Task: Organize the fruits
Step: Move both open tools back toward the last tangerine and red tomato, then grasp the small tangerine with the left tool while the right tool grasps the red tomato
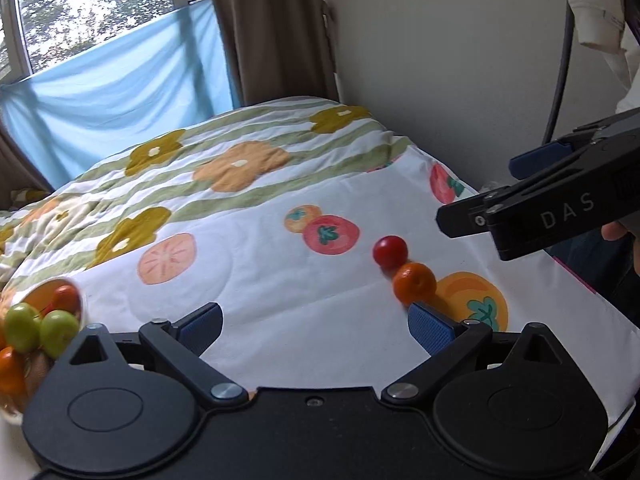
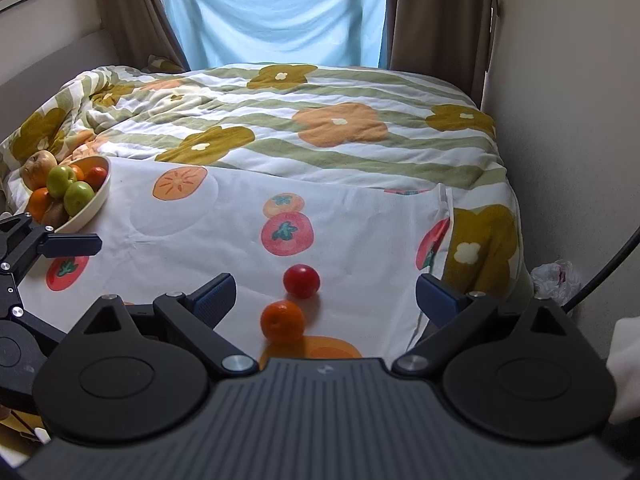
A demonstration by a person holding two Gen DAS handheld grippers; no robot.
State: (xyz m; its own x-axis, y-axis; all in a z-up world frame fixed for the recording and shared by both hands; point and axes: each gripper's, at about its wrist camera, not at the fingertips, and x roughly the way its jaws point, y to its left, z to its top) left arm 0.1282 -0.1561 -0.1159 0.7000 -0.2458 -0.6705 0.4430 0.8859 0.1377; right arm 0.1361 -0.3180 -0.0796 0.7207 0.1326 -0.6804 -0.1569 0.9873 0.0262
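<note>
The left gripper [image 1: 316, 326] is spread wide, with nothing between its blue pads [image 1: 430, 330]. It hangs low over the white cloth [image 1: 260, 280], near the cloth's front edge. The right gripper [image 2: 326, 294] is also spread wide and holds nothing. In the left wrist view its black body shows at the right edge, printed "DAS" in grey capitals; no other writing is legible.

Two loose fruits lie on the cloth near its right edge. The tomato [image 2: 302, 281] is red and lies farther from the grippers. The orange [image 2: 282, 322] lies nearer, just beside the tomato; whether they touch cannot be told. In the right wrist view both sit between the right gripper's spread fingers, ahead of the fingertips. In the left wrist view the orange [image 1: 414, 283] lies just beyond the left gripper's right pad, and the tomato [image 1: 390, 251] lies behind it.

The bowl [image 2: 98, 196] is white and stands at the cloth's far left corner. It holds two green apples [image 2: 79, 198], oranges, a brown kiwi and a yellowish apple. In the left wrist view the bowl's fruit [image 1: 58, 332] shows at the left edge.

The cloth is printed with persimmon and tomato pictures. It lies over a flower-patterned quilt [image 2: 340, 124] on a bed. A blue sheet [image 2: 276, 12] hangs behind the bed.
</note>
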